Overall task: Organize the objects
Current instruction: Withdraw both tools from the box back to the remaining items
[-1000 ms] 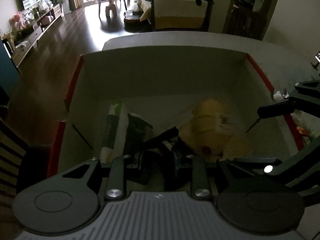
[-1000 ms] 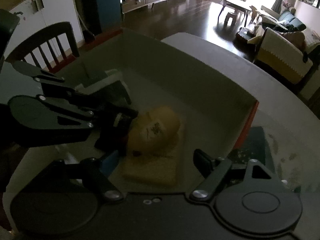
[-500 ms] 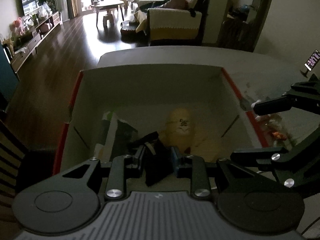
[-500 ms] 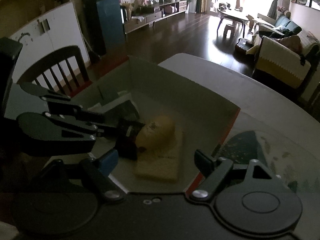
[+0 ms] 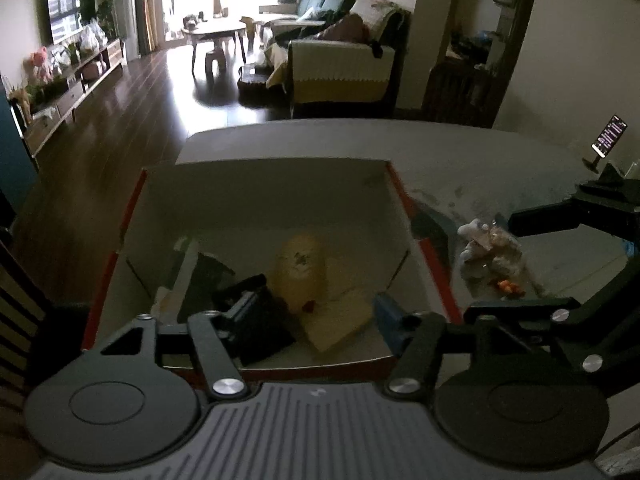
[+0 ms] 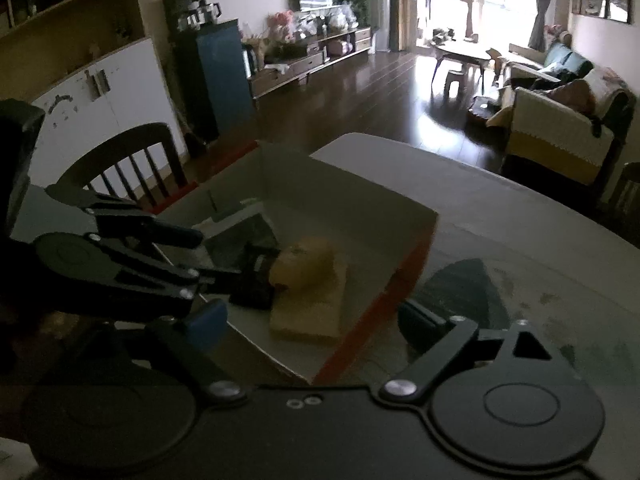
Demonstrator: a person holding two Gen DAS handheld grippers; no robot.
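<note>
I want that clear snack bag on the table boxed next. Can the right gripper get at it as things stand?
Probably yes: the snack bag lies outside the box on open table, and the open right gripper hangs beside it with nothing between.

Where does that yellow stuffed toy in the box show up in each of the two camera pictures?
Left wrist view: the yellow stuffed toy sits just below picture centre, inside the box, between the open gripper fingers.
Right wrist view: the toy lies left of centre, on a pale pad.
Shared landmark: the box's red edge.

Dark wooden chair (image 6: 132, 160) beside table. Sofa (image 5: 340, 68) with cream-yellow throw, coffee table (image 5: 214, 34), TV (image 5: 64, 12) across dark floor. Lit phone (image 5: 609, 136) upright on stand.
</note>
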